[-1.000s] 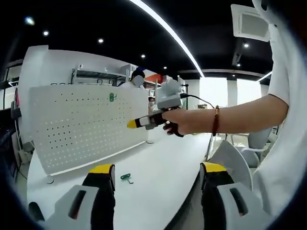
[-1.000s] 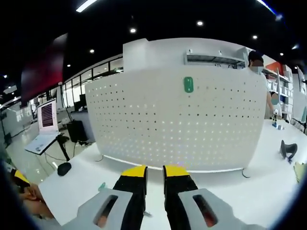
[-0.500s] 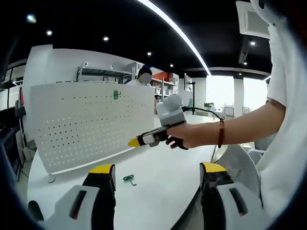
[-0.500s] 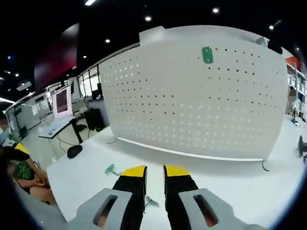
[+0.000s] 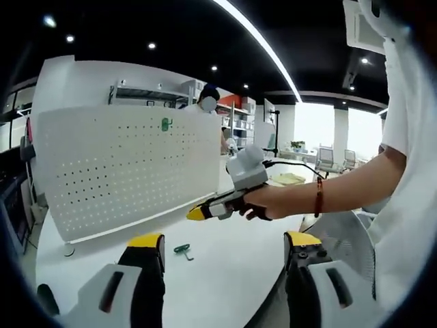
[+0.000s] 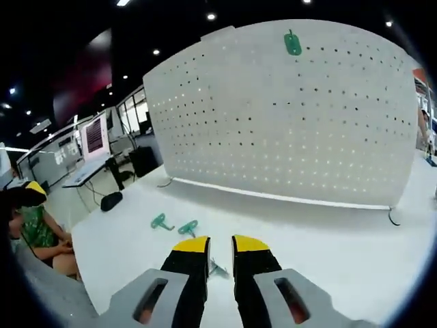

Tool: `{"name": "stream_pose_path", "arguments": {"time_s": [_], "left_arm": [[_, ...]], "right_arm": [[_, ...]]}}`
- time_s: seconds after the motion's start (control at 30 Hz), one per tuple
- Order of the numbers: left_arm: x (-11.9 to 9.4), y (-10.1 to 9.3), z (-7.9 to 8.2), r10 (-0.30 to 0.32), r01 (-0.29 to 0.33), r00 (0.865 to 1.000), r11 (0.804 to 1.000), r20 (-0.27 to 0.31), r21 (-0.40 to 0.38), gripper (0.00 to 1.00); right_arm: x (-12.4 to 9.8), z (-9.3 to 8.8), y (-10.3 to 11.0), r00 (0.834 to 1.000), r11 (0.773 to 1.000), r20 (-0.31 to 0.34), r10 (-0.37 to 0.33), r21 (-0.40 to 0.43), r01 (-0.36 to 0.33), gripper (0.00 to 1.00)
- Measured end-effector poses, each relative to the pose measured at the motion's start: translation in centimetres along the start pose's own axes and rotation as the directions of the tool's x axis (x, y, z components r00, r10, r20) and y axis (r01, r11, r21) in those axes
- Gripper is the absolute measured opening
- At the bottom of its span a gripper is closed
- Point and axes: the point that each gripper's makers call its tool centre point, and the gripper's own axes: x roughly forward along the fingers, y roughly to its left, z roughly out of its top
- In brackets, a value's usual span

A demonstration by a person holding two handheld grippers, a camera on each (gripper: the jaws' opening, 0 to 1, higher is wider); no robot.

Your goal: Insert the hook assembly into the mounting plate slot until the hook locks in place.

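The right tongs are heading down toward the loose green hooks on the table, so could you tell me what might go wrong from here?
1. The right tongs look nearly shut; they may push the closest green hook away.
2. Two hooks lie close together, the second hook just beyond, so both could get nudged.
3. The pegboard may shift when a hook is pressed in.

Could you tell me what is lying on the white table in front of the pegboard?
On the white table before the white perforated pegboard lie two loose green hooks. The right gripper partly covers something small beneath its tips.
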Motion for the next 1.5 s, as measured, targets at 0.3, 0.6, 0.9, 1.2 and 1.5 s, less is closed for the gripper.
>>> {"name": "stream_pose_path", "arguments": {"time_s": [0.3, 0.6, 0.9, 1.2, 1.5], "left_arm": [[0.9, 0.3, -1.1, -0.034, 0.034, 0.999, 0.999, -0.038, -0.013, 0.73], [1.6, 0.8, -1.2, -0.056, 0.055, 0.997, 0.998, -0.054, -0.016, 0.73], [1.5, 0.8, -2.1, -0.064, 0.062, 0.995, 0.998, -0.079, -0.032, 0.72], [1.5, 1.5, -2.1, -0.045, 0.041, 0.996, 0.998, -0.079, -0.046, 0.72], [1.3, 1.7, -2.7, -0.037, 0.032, 0.995, 0.998, -0.093, -0.063, 0.71]], "right_arm": [[1.3, -2.9, -0.6, 0.997, 1.0, -0.072, 0.008, 0.003, -0.008, 0.12], [2.2, -4.2, -0.4, 0.992, 0.999, -0.118, 0.04, 0.001, -0.041, 0.12], [3.1, -6.0, 0.1, 0.979, 0.995, -0.181, 0.091, -0.011, -0.095, 0.12], [4.1, -7.2, -0.2, 0.972, 0.995, -0.217, 0.091, -0.027, -0.1, 0.11], [4.7, -8.2, -0.3, 0.968, 0.994, -0.229, 0.102, -0.015, -0.109, 0.11]]}}
